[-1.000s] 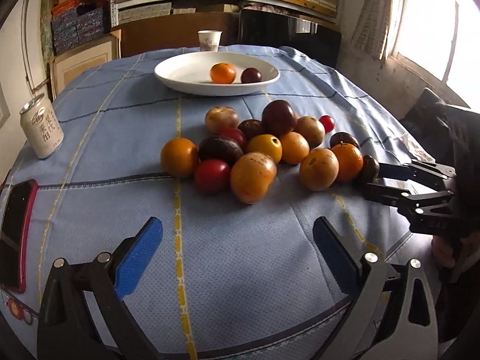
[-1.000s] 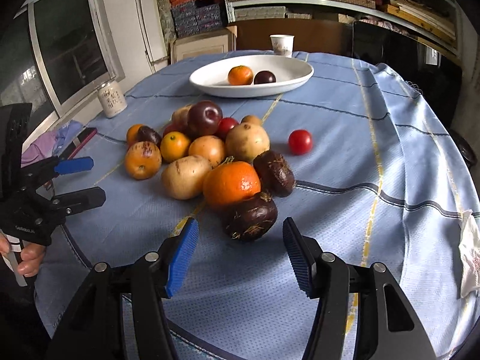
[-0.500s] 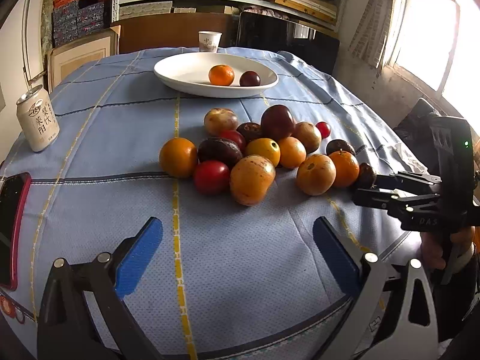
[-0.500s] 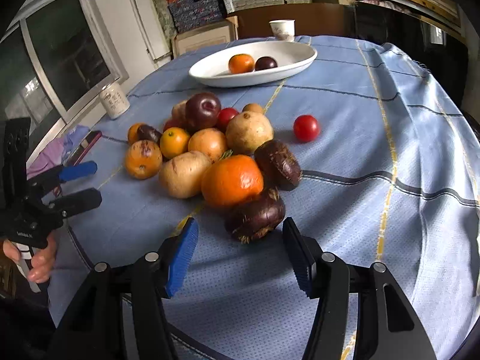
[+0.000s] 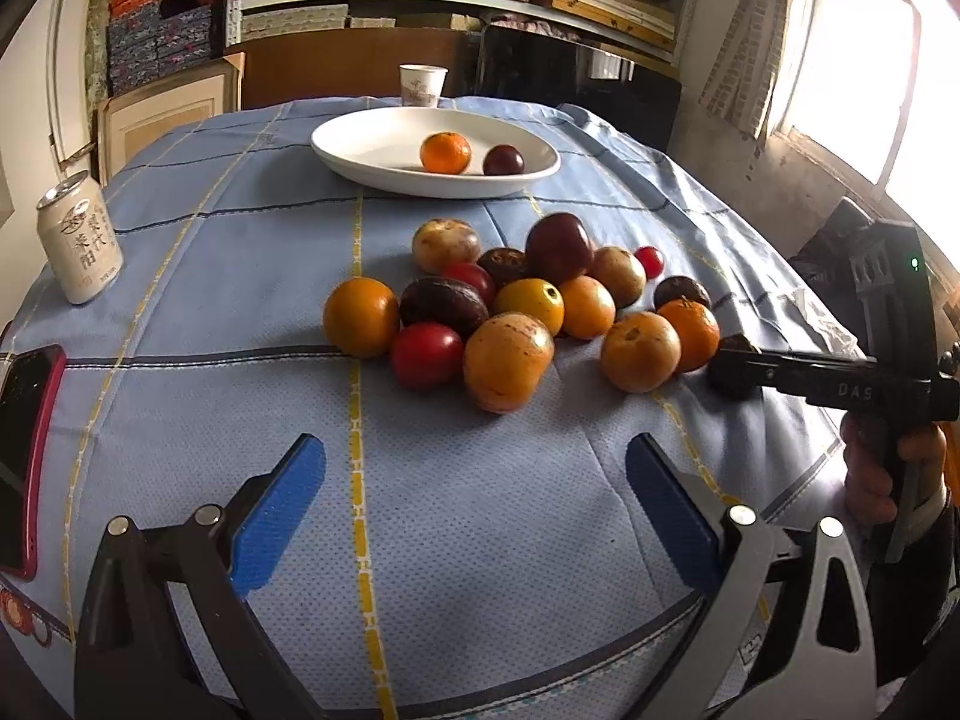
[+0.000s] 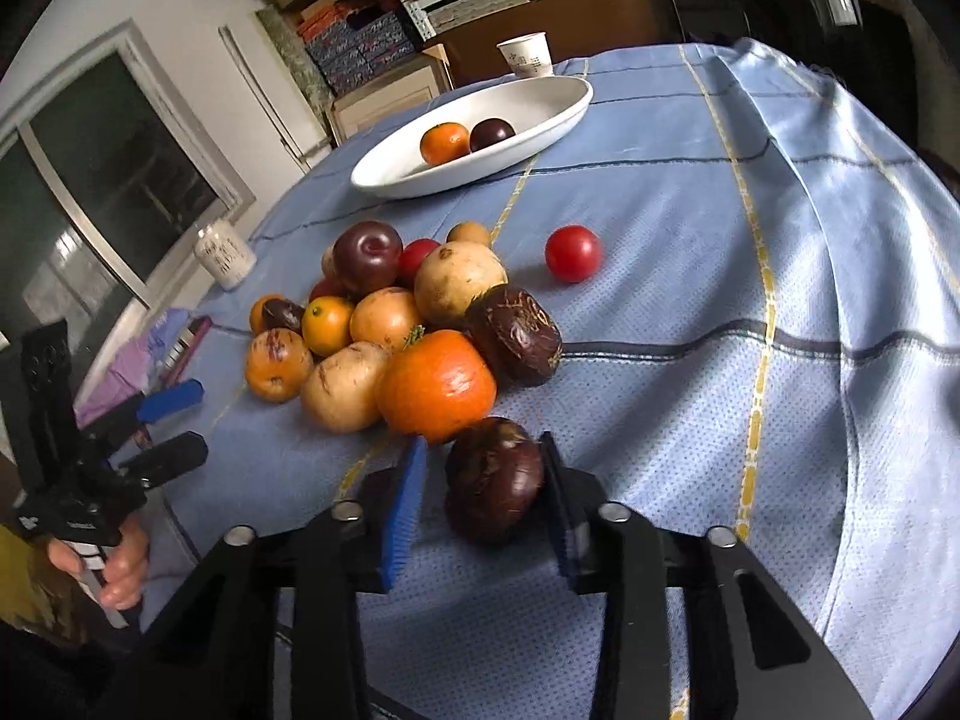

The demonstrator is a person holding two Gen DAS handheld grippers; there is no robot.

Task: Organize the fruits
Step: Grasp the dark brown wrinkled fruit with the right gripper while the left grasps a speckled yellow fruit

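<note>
Right gripper [image 6: 483, 483], tilted downward toward the blue checked tablecloth [image 6: 780, 276], with its jaws closing around a dark purple wrinkled fruit [image 6: 493, 479] at the near edge of the fruit pile [image 6: 414, 312]; the fruit sits between the 2 blue-faced fingers [image 6: 405, 507], the right-side finger at its flank and the left-side finger just beside it with a narrow gap visible. The fruit rests on the cloth, touching a bright orange mandarin [image 6: 437, 384] directly behind it. In the left wrist view the same gripper enters from the right edge, roughly level across the frame, its black fingers reaching the dark fruit [image 5: 729, 354] beside 2 orange fruits; the person's right hand [image 5: 882, 468] wraps the handle below. Left gripper [image 5: 474, 498] hovers over bare cloth short of the pile, angled downward, its jaws spread wide with nothing between them; in the right wrist view the person's left hand [image 6: 117, 564] holds its handle at the lower left. A white oval plate [image 5: 360, 147] lies beyond the pile, holding 1 mandarin [image 5: 445, 152] and 1 dark plum [image 5: 503, 159]. A single red tomato [image 6: 572, 252] lies apart from the pile. A drink can [image 5: 79, 238] and a paper cup [image 5: 422, 84] stand at the table margins.
</note>
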